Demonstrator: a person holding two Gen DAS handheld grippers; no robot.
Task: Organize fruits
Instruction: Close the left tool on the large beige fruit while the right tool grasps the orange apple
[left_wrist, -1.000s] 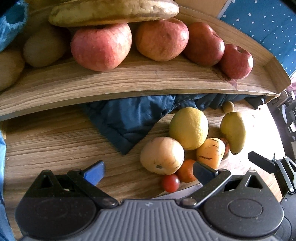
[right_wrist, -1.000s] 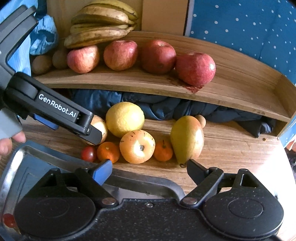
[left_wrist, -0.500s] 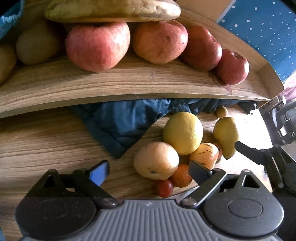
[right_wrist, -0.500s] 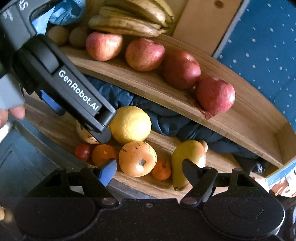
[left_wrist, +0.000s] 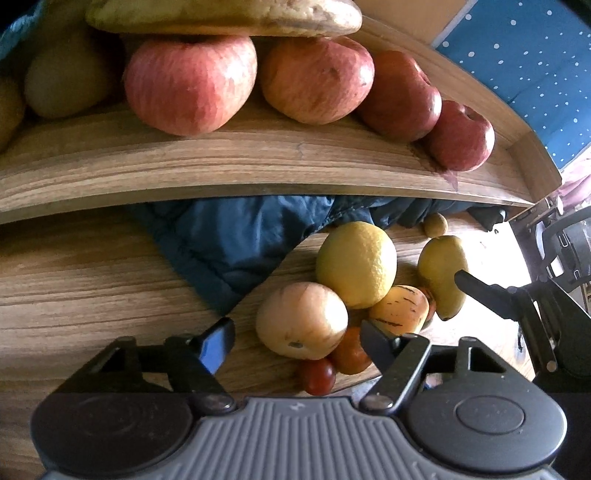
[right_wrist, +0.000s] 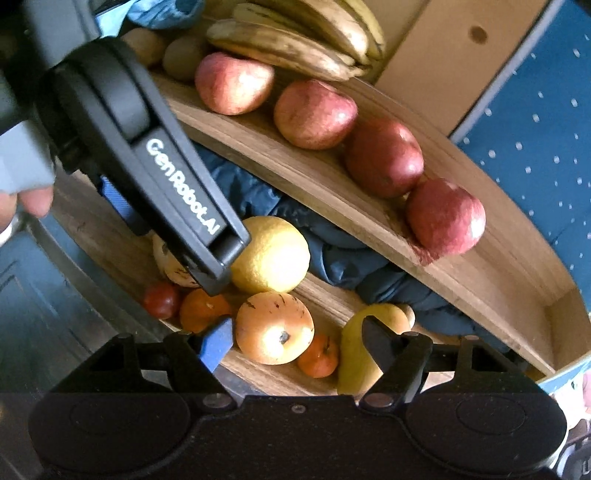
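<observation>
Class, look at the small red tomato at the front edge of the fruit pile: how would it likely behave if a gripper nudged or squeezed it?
The tomato looks round and glossy, so it would probably roll and may slip. It seems thin-skinned, so firm squeezing could bruise it. It sits against the orange fruit.

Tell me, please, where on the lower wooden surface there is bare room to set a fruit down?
The bare stretch is on the lower wooden surface, left of the dark blue cloth and below the shelf edge. It is crowded to the right, where the big yellow citrus, the pale round fruit, the cherry tomato and the pear cluster.
</observation>
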